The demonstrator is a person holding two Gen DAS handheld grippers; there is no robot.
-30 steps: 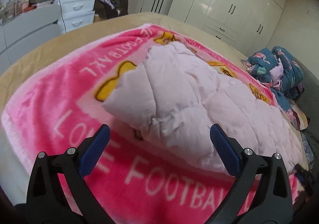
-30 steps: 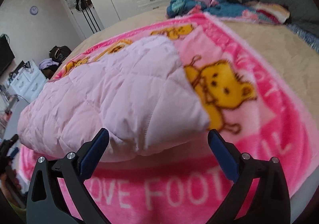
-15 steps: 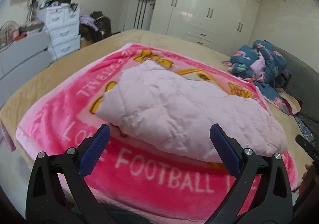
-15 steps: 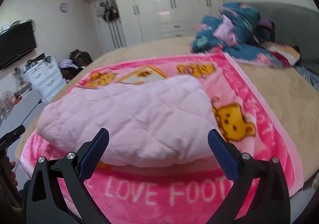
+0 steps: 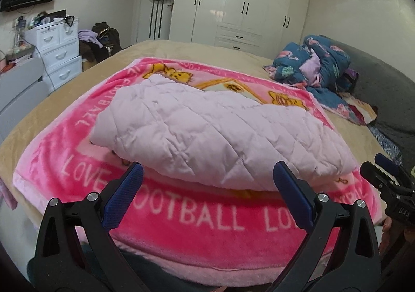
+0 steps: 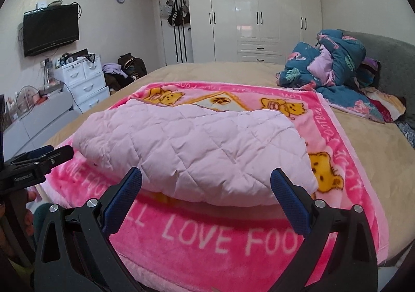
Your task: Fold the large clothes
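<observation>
- Quilted pink garment point(image 5: 215, 133), one, lies folded on one pink blanket point(image 5: 197, 216) across the bed point(image 6: 363, 151).
- My two grippers, left gripper point(image 5: 207, 194) and right gripper point(image 6: 206, 192), hang released, empty, near its front edge.

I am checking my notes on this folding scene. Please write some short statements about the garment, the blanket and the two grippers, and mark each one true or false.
1. The pale pink quilted garment lies folded on the pink blanket. True.
2. The left gripper is shut on the garment. False: it is open and holds nothing.
3. The right gripper is open, short of the garment's near edge. True.
4. The blanket is plain, without any print. False: it shows yellow bears and white letters.
5. A heap of dark blue bedding lies on the bed behind the blanket. True.
</observation>
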